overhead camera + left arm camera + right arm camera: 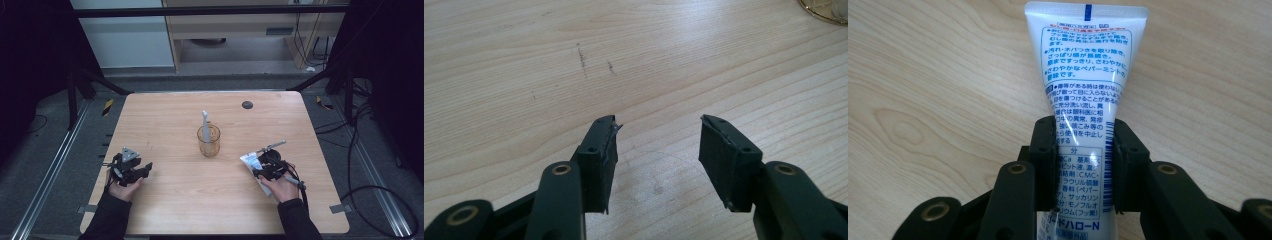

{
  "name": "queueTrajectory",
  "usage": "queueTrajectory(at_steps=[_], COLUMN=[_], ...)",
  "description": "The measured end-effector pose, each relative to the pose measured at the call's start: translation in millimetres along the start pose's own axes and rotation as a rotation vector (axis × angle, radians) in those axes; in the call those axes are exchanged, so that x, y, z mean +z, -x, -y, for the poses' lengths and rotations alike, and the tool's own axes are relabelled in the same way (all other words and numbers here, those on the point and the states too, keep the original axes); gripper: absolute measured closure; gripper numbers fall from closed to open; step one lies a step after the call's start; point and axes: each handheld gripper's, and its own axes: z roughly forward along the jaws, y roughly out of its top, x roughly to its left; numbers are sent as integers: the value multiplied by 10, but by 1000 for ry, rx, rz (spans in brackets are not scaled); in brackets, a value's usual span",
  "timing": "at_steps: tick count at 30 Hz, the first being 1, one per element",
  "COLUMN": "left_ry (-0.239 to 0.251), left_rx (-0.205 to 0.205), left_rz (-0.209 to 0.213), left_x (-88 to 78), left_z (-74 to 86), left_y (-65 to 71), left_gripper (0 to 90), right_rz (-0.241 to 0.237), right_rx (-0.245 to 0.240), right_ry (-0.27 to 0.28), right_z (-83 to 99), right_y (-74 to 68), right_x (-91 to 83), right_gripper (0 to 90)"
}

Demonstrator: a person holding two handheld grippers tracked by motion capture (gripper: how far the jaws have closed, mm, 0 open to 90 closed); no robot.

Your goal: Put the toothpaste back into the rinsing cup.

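A white toothpaste tube [1083, 65] with blue print lies flat on the wooden table [170, 200], its crimped end pointing away from the jaws. My right gripper [1083, 131] is shut on the tube, one pad pressing on each side near its lower half. In the high view the tube [249, 161] lies at the right, under the right gripper [264, 169]. At the left, my left gripper [144, 169] rests low over the table. Its jaws stand open over bare wood in the left gripper view [659, 125].
A clear glass cup [208, 141] stands mid-table with a white upright object [205, 122] in it; its base shows at the corner [824, 10]. A small black disc [247, 105] sits near the far edge. Cables lie on the floor at right.
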Motion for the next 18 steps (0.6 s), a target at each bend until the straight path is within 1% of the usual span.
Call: queueTrajectory(at_steps=[2, 5, 9, 11, 13, 16, 18], left_ry=[0, -1, -2, -2, -1, -1, 0], left_rx=[1, 2, 1, 0, 0, -2, -3], left_rz=[0, -1, -3, -3, -4, -4, -3], left_x=[-1, 1, 2, 1, -1, -2, -3], left_z=[0, 0, 1, 1, 2, 2, 3], left_y=[3, 7, 1, 0, 0, -3, -4], left_gripper=[484, 484, 483, 484, 484, 484, 484], right_rz=[-3, -4, -19, -20, -10, -18, -25], right_rx=[14, 18, 28, 32, 32, 58, 77], right_ry=[33, 84, 156, 188, 225, 287, 338], right_z=[-13, -25, -35, -43, -65, -118, -164], right_y=[2, 8, 18, 23, 32, 54, 69], right_x=[-53, -122, -194, -220, -250, -309, -352], right_gripper=[686, 688, 689, 689, 689, 689, 690])
